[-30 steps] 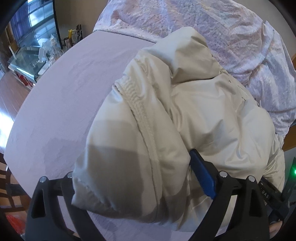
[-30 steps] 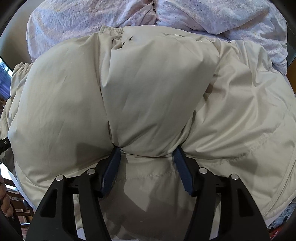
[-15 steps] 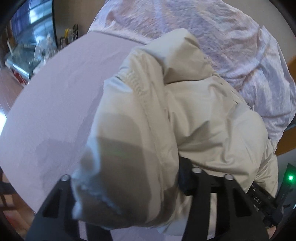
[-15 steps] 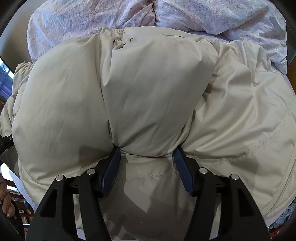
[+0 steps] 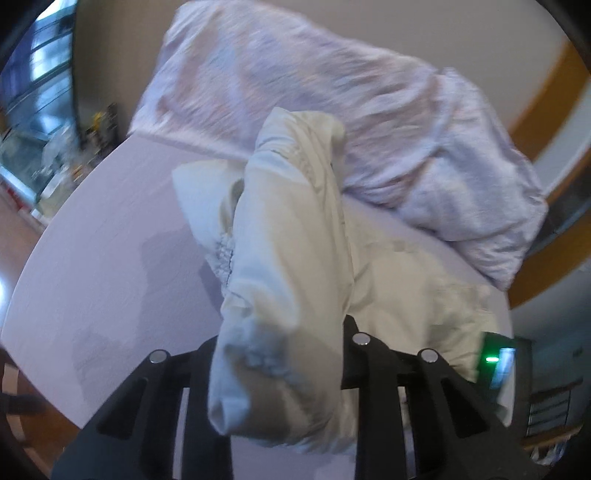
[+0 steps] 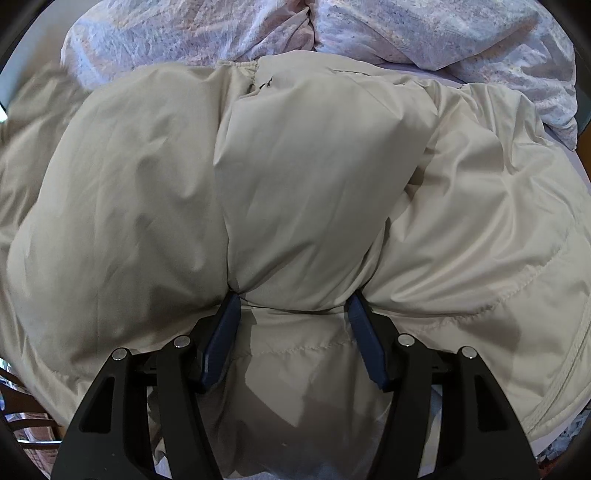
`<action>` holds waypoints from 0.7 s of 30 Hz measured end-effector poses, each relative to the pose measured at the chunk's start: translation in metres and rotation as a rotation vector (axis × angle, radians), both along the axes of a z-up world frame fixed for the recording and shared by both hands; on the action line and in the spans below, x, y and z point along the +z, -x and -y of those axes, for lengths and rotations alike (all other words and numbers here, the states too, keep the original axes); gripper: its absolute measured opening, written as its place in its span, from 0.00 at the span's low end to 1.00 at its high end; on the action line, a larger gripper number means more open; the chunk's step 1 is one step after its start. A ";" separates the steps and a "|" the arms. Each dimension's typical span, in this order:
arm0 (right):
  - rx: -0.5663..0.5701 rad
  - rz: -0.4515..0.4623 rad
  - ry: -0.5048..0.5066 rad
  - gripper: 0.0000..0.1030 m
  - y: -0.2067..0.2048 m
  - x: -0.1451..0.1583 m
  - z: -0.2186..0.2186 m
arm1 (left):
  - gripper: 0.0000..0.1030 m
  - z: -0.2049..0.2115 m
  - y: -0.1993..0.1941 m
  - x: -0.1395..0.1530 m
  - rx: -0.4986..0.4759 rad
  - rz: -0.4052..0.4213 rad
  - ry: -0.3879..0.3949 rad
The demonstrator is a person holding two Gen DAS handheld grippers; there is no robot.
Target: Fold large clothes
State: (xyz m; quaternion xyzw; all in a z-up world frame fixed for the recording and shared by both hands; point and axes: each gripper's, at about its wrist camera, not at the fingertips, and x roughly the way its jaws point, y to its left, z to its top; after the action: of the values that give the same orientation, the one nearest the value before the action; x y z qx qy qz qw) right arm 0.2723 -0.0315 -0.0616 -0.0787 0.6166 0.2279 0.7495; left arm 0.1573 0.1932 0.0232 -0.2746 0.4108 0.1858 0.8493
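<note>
Cream jacket [image 5: 295, 258] sleeve in left tool [image 5: 280, 354], left view only

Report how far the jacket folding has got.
Done: the cream jacket is bunched, its middle pinched by the right tool. In hand: the left tool has just been closing on a sleeve, raised above the bed sheet. Left: laying that sleeve across and flattening everything.

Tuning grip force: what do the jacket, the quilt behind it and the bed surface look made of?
Jacket: cream, thin smooth woven shell, likely nylon or polyester, padded; soft sheen, puffy bulges, stitched seams. Quilt: matte crinkled printed cloth, probably cotton. Bed surface: pale lilac, flat, matte, looks like a woven sheet; fibre unclear.
</note>
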 end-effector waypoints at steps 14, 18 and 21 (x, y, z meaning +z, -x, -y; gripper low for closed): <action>-0.008 -0.053 -0.091 0.60 0.001 0.014 0.029 | 0.25 0.096 -0.051 0.038 -0.204 0.077 -0.034; -0.019 -0.055 -0.127 0.60 0.004 0.025 0.049 | 0.26 0.114 -0.061 0.039 -0.243 0.083 -0.030; -0.032 -0.042 -0.155 0.60 0.006 0.036 0.069 | 0.26 0.131 -0.071 0.040 -0.280 0.089 -0.027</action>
State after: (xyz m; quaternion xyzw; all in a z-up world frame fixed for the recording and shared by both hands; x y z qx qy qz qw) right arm 0.2662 -0.1001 -0.0256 -0.0055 0.6138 0.2644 0.7439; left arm 0.2285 0.0619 0.0628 -0.2114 0.4044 0.0586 0.8879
